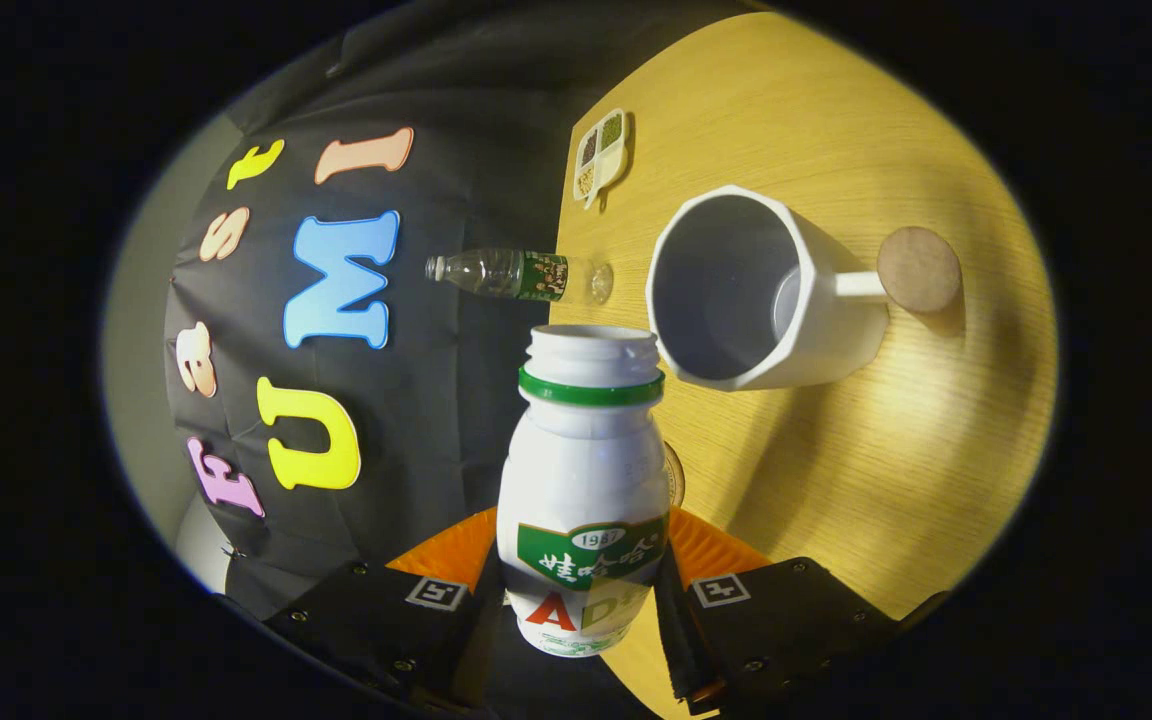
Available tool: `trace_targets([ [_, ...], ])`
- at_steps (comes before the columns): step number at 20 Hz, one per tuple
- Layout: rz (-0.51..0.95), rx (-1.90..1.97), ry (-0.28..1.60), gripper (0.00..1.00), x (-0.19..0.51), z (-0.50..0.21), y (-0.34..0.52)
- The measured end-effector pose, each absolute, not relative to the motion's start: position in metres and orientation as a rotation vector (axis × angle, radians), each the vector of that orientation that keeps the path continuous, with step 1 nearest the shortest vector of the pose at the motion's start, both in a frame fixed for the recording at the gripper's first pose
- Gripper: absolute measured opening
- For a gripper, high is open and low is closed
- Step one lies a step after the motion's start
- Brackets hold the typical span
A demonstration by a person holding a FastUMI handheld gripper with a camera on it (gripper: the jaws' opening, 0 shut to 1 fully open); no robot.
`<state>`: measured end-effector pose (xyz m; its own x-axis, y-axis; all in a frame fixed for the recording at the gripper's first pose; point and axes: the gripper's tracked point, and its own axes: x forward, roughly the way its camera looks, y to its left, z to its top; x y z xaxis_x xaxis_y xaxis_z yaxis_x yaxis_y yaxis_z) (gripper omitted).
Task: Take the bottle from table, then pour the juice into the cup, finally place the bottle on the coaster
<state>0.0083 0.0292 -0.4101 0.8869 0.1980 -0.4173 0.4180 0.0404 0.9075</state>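
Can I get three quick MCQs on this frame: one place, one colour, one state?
1. Where is the coaster?
A. Beside the cup's handle
B. Under the bottle
C. Inside the cup

2. What colour is the ring at the bottle's neck?
A. Red
B. Green
C. Blue

3. What is the tool doing?
A. Open, holding nothing
B. Shut on the cup
C. Shut on the bottle

Answers: 1 A, it lies on the table by the white cup handle. 2 B, a green band sits below the open mouth of the bottle. 3 C, both fingers press its sides.
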Motion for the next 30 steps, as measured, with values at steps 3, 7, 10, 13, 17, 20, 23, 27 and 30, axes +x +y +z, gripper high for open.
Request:
trace_targets([
  [3,-0.185,1.573,0.489,0.67,0.01,-0.409,0.03],
  [7,-0.198,1.624,0.485,0.67,0.012,-0.407,0.027],
  [10,-0.2,1.631,0.484,0.67,0.012,-0.406,0.026],
  [13,-0.191,1.673,0.45,0.67,0.013,-0.404,0.023],
  [17,-0.203,1.701,0.443,0.67,0.015,-0.402,0.024],
  [20,-0.197,1.702,0.442,0.67,0.017,-0.402,0.024],
  [23,-0.198,1.704,0.434,0.67,0.017,-0.4,0.023],
  [27,-0.198,1.711,0.425,0.67,0.026,-0.392,0.023],
  [30,-0.207,1.722,0.414,0.67,0.028,-0.391,0.021],
])
